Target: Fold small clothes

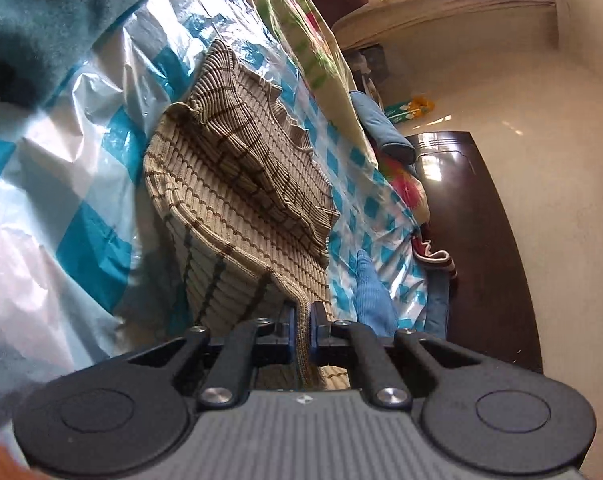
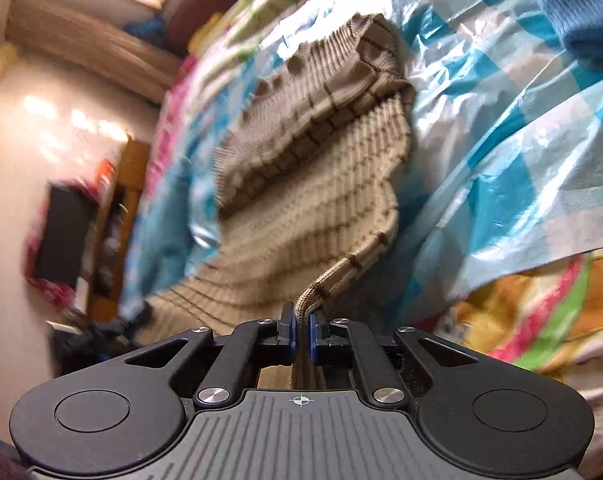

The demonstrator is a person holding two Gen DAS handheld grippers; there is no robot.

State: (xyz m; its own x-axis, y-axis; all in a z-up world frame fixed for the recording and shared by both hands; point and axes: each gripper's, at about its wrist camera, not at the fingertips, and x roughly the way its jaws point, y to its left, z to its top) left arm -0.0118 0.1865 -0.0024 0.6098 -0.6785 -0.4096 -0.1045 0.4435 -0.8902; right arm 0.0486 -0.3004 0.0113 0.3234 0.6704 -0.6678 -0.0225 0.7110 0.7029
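Nearest the lens in the left wrist view, the left claw (image 1: 301, 320) is pinching the ribbed hem of a beige striped knit top (image 1: 237, 200), its blue-lined fingers (image 1: 288, 316) pressing in on the fabric from both sides. The right claw (image 2: 301, 322) is doing the same in its own view, clamping a bunched corner of the same knit top (image 2: 313, 184) between its pads.

The garment is stretching away from both claws and lying across a blue-and-white checked plastic sheet (image 1: 73, 208) that is covering the bed. Its far part is folding over on itself, with a darker grid-patterned layer sitting on top of the paler ribbed layer, and a scalloped edge is showing along that upper fold. The near edge is lifting off the sheet where the claws are gripping it.

A blue knit piece (image 1: 371, 292) is lying on the sheet just beside the garment in the left view, and a dark teal cloth (image 1: 33, 20) is filling the upper corner. A colourful floral bedspread (image 2: 541, 312) is showing beneath the plastic sheet (image 2: 521, 140) in the right view, which is blurring toward its left side. The pale shiny floor (image 1: 521, 100) is catching light from a window.
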